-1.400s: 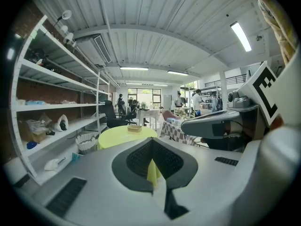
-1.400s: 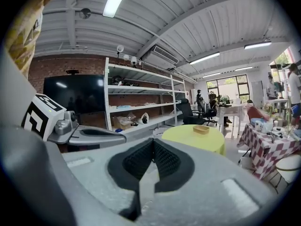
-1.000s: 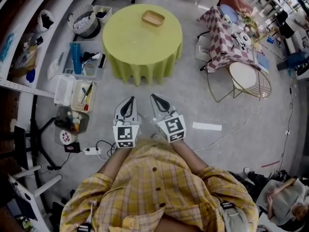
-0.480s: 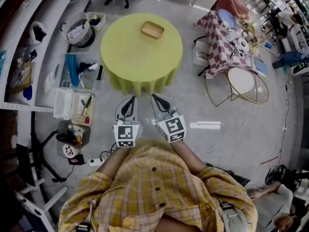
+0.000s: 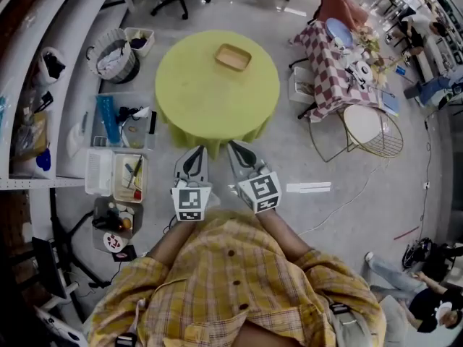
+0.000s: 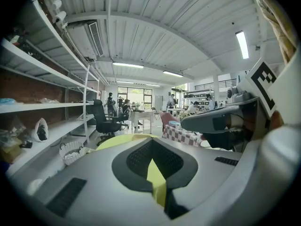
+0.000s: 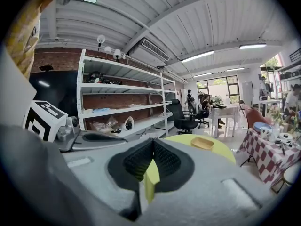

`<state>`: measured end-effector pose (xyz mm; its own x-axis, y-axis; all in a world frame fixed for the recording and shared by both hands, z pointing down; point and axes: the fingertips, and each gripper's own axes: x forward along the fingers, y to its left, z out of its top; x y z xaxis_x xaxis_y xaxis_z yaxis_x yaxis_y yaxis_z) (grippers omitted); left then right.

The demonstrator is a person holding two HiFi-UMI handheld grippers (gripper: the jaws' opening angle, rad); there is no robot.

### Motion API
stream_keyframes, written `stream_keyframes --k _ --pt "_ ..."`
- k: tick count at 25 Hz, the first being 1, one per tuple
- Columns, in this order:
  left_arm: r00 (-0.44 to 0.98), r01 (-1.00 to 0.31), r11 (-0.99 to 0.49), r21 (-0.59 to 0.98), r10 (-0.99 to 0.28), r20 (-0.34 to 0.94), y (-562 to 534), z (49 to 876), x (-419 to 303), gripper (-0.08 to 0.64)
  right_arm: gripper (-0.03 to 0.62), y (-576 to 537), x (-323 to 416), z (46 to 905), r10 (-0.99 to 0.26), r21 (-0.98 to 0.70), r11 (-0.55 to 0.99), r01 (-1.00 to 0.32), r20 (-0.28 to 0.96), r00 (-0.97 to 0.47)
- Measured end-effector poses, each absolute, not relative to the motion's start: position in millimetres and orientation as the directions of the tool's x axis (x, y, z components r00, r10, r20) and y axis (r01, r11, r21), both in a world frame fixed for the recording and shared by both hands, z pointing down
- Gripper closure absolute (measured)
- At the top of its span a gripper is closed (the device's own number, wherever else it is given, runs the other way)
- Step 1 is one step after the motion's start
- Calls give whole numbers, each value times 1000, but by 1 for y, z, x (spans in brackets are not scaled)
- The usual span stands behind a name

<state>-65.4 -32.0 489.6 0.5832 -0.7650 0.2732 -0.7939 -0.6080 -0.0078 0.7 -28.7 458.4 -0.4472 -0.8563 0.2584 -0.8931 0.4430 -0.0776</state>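
The left gripper and right gripper, both with jaws pressed together on nothing, hang side by side just short of the round yellow table at 12 o'clock, its wooden tray untouched towards the far edge.

The left gripper and right gripper have matt grey plastic shells, with black ribbed rubbery pads on the jaws. A matt yellow-green cloth drapes the round surface. Its small tray looks wooden. The floor is smooth, faintly glossy concrete.
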Motion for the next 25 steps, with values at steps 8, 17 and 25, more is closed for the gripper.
stream_keyframes --k 8,17,25 --pt "624 -762 -648 4 -732 275 -62 495 -77 558 595 -55 -16 461 -870 -51 411 -910 277 -408" --pt "630 -757 -653 16 -724 279 -75 499 -81 557 595 -69 -19 460 -869 -62 406 -912 281 -407" --pt "622 -764 -645 29 -724 298 -98 506 -77 557 595 -91 -12 467 -865 -58 401 -914 305 -399"
